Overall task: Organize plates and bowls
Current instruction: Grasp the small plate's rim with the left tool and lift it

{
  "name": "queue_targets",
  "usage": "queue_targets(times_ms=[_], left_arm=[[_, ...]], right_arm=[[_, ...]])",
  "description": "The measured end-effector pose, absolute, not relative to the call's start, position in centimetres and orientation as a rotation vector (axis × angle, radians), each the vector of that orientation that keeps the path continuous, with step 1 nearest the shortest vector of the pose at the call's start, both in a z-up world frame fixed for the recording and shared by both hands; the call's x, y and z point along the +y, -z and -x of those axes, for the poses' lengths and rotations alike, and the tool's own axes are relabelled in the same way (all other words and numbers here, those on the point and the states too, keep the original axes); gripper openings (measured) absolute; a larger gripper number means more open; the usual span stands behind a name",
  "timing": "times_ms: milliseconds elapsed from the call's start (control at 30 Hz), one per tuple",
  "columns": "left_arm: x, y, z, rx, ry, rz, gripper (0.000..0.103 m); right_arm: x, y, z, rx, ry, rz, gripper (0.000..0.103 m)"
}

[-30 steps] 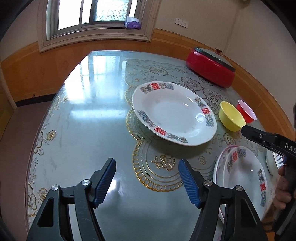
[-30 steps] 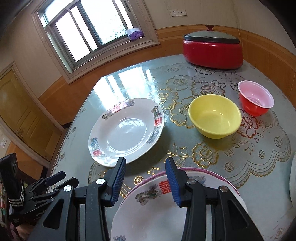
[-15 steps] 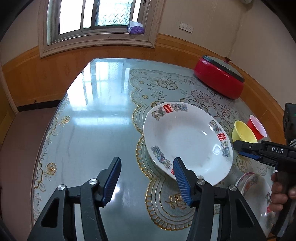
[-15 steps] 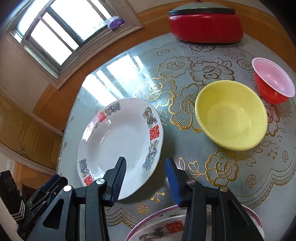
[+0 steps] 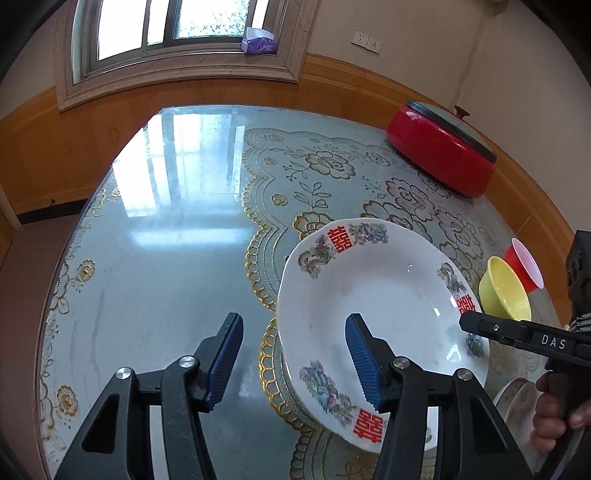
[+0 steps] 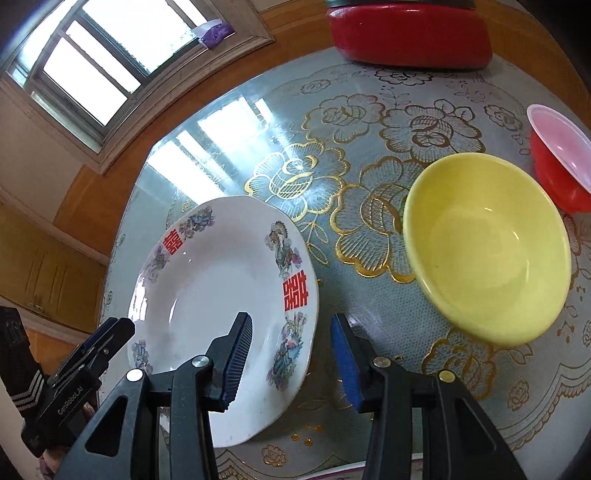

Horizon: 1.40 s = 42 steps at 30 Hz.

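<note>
A white plate with red characters and flower prints (image 5: 384, 306) lies on the glass table; it also shows in the right wrist view (image 6: 221, 295). My left gripper (image 5: 291, 360) is open, its jaws straddling the plate's near left rim. My right gripper (image 6: 291, 360) is open, its jaws either side of the plate's right rim; its tip shows in the left wrist view (image 5: 480, 326). A yellow bowl (image 6: 487, 243) and a red bowl (image 6: 561, 155) stand to the right. Stacked plates (image 5: 521, 410) lie near the front right.
A red lidded pot (image 5: 443, 158) stands at the table's far right, also in the right wrist view (image 6: 410, 33). The table (image 5: 166, 240) has a gold-patterned cloth under glass. A window and wood-panelled wall lie beyond the far edge.
Both grippers have moved in on the white plate, from over the stacked plates and bare table to its opposite rims. Both stay open. The plate has not moved.
</note>
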<state>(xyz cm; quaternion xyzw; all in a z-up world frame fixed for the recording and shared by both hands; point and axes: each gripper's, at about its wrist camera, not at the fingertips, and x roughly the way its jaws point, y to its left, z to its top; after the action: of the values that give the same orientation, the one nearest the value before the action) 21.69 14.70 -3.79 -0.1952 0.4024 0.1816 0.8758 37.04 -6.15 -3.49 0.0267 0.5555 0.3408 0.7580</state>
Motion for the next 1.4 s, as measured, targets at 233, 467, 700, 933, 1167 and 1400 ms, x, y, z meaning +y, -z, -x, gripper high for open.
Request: queue_targets(times_ms=[233, 467, 700, 933, 1167, 1400], left_arm=[[15.3, 5.1, -23.8, 0.859, -0.334, 0.413, 0.038], [15.6, 5.5, -23.7, 0.884, -0.336, 0.404, 0.027], [13.8, 5.4, -20.9, 0.879, -0.282, 0.39, 0.027], [13.9, 6.0, -22.2, 0.883, -0.311, 0.4, 0.031], [13.0, 6.0, -20.8, 0.887, -0.317, 0.417, 0.029], [12.8, 5.7, -18.9, 0.872, -0.31, 0.48, 0.025]], right_arm=[[-4.1, 4.7, -37.1, 1.21, -0.766, -0.007, 0.042], [-2.4, 4.8, -36.5, 1.161, -0.747, 0.111, 0.029], [-3.8, 4.9, -36.5, 1.181, -0.794, 0.147, 0.03], [-3.5, 4.7, -35.9, 1.155, -0.794, 0.203, 0.035], [-4.2, 4.5, -35.3, 1.138, -0.809, 0.225, 0.032], [-4.9, 4.8, -35.2, 1.192, -0.836, 0.175, 0.032]])
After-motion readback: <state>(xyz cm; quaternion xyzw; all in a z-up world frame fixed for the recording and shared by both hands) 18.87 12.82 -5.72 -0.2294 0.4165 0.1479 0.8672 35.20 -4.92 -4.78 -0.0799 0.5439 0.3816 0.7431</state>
